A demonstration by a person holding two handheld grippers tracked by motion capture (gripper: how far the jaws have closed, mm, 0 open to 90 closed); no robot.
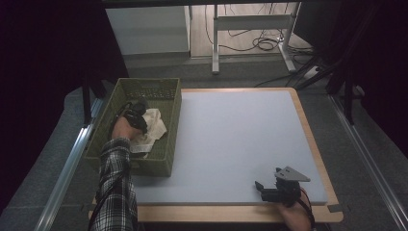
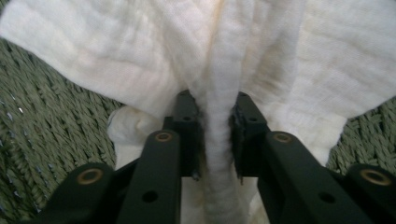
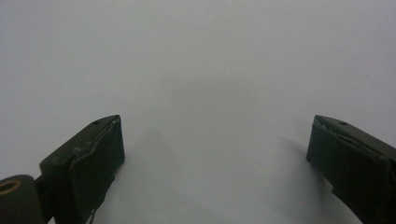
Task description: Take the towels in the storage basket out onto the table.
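Observation:
A cream cloth (image 1: 153,129) lies crumpled inside a green woven basket (image 1: 168,150) at the table's left side. My left gripper (image 1: 137,114) reaches down into the basket and is shut on a pinched fold of the cloth (image 2: 217,126), with the fabric squeezed between both pads. The rest of the cloth spreads out beyond the jaws over the basket's woven floor (image 2: 51,126). My right gripper (image 1: 269,188) rests near the table's front right edge, its jaws wide apart with nothing between them, over the bare blue-grey mat (image 3: 210,70).
The blue-grey mat (image 1: 240,139) covers the wooden table top. A desk frame and loose cables (image 1: 262,41) stand on the floor beyond the far edge. Metal rails (image 1: 65,173) run along both sides of the table.

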